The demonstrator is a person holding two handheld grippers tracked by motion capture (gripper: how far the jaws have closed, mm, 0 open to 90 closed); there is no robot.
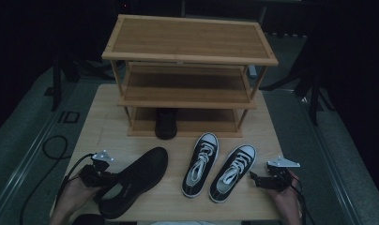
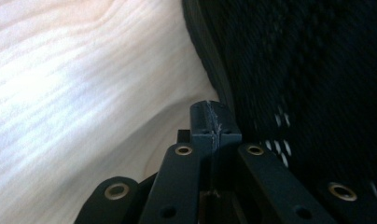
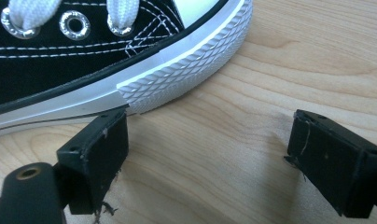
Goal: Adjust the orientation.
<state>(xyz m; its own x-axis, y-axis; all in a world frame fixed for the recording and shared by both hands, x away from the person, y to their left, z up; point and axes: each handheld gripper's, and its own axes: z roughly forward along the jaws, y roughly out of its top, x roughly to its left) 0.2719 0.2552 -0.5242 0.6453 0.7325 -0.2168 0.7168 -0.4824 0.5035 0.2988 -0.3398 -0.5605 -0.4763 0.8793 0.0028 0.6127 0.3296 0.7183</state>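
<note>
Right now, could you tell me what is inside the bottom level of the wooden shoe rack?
One black shoe stands on the bottom shelf of the wooden shoe rack, left of centre, its heel toward the camera. Its front is hidden in shadow under the middle shelf; the rest of that shelf looks bare.

Table [image 1: 131,136]: pale wood, matt, visible grain. Rack [image 1: 187,40]: light wood, smooth, satin finish. Black shoe [image 1: 136,180]: knitted mesh cloth, matt, perforated. Sneakers [image 1: 200,164]: black canvas, white stitching, woven cotton laces, bright metal eyelets, white rubber sole, toe band ribbed in diamond pattern. Right gripper [image 3: 210,154]: matt black plastic, scuffed; brass-toned rivets are seen.
</note>
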